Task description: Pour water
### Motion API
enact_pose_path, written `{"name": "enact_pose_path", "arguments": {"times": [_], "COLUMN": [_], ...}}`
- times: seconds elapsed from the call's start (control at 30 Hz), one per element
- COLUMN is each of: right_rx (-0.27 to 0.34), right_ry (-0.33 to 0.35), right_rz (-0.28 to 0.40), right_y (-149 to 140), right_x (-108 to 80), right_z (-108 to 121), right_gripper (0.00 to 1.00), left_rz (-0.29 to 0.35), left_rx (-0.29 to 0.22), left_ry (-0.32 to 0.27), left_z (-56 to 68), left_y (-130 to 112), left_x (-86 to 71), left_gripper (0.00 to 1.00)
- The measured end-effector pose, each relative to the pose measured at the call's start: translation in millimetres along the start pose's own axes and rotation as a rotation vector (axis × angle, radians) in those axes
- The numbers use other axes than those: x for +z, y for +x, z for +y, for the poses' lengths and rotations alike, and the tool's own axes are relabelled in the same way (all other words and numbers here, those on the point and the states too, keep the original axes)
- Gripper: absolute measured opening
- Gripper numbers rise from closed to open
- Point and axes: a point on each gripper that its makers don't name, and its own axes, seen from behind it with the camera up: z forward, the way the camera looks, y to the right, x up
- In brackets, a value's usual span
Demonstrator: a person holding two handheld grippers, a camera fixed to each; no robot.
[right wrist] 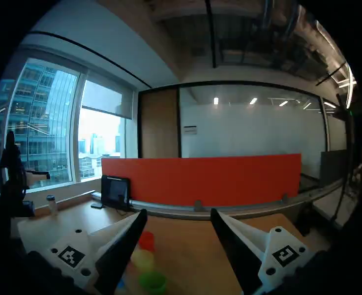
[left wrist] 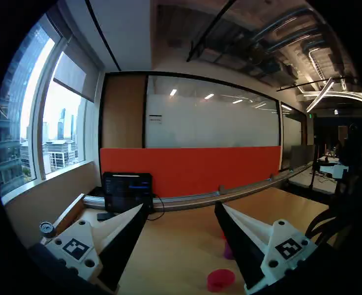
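left tool (left wrist: 179,205): wide open, empty | right tool (right wrist: 178,212): wide open, empty | pink cup (left wrist: 221,279): near, on tabletop (left wrist: 181,246) | red cup (right wrist: 146,241), yellow cup (right wrist: 143,258), green cup (right wrist: 152,281): near row, left of centre

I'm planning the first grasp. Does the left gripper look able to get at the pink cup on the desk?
Probably yes: the left gripper has its jaws open, the pink cup sits low between them on the desk, and nothing lies across the way.
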Motion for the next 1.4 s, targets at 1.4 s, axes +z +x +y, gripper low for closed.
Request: {"name": "enact_pose_path", "arguments": {"times": [1.4], "right_rx": [-0.111], "right_ry": [0.324], "right_rz": [-0.175], "right_y": [-26.8], "right_x": [-16.7], "right_z": [-64.2], "right_gripper": [0.99], "left_rz": [-0.145], "left_rx": [0.052], "left_ry": [-0.333], "left_z": [52.4], "left_y": [-38.3], "left_x": [-12.7], "left_gripper": [0.99]}}
